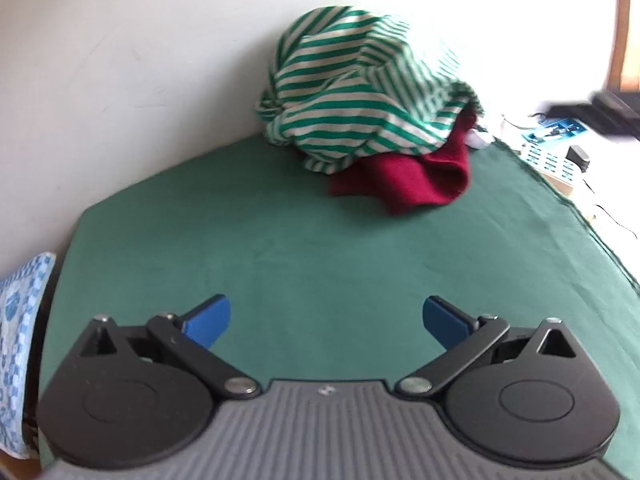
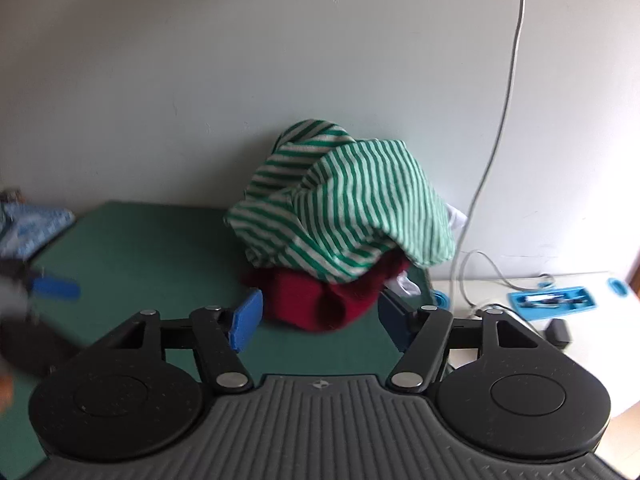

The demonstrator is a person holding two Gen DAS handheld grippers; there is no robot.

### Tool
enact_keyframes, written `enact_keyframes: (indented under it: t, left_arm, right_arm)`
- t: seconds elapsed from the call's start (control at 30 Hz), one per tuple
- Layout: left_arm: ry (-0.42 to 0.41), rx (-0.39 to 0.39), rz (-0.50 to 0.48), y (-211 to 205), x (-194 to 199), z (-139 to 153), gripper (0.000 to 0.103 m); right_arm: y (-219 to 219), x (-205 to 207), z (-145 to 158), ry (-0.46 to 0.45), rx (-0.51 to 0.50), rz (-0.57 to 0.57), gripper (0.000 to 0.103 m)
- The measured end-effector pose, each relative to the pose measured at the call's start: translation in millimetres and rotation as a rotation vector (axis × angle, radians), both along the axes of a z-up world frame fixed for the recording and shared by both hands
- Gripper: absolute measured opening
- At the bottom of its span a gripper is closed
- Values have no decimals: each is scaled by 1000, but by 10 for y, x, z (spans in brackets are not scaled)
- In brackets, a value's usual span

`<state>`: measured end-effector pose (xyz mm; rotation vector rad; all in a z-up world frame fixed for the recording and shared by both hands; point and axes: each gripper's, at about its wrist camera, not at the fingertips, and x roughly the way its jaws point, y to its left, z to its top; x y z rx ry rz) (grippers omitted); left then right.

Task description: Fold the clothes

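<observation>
A green-and-white striped garment (image 1: 360,84) (image 2: 340,208) lies heaped at the back of the green table cover (image 1: 320,248) (image 2: 140,248), against the wall. Under it a dark red garment (image 1: 412,176) (image 2: 324,300) sticks out toward me. My left gripper (image 1: 326,320) hangs open over bare green cloth, well short of the pile, with nothing between its blue fingers. My right gripper (image 2: 320,316) is open close in front of the red garment, its fingers either side of the view of it, not pressing on it. The left gripper's blue finger (image 2: 56,288) shows blurred at the far left of the right wrist view.
A blue-and-white patterned cloth (image 1: 20,340) (image 2: 32,228) lies off the table's left edge. To the right stands a white surface with a blue tray (image 2: 552,300), a black adapter (image 2: 560,330) and cables (image 2: 492,152). A white wall backs the table.
</observation>
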<state>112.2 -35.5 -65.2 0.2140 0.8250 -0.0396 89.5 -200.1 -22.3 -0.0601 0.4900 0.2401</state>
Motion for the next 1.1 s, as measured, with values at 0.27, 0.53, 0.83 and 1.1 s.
enact_keyframes:
  t: [0.27,0.53,0.83,1.1]
  left_arm:
    - [-74,117,69,459,-271,86,102]
    - [-296,357,-170,481,489,147,102]
    - [-179,380,-452,-583,1624,-533,27]
    - [-376,202,-285,-260,1337,413,2]
  right_arm:
    - [695,1746,-224,8,-133,-193,71]
    - [162,1443,-143,61,89,-92,15]
    - [-630,548,-94,117,149,-47,15]
    - [-741,830,109,51,227,-51,5]
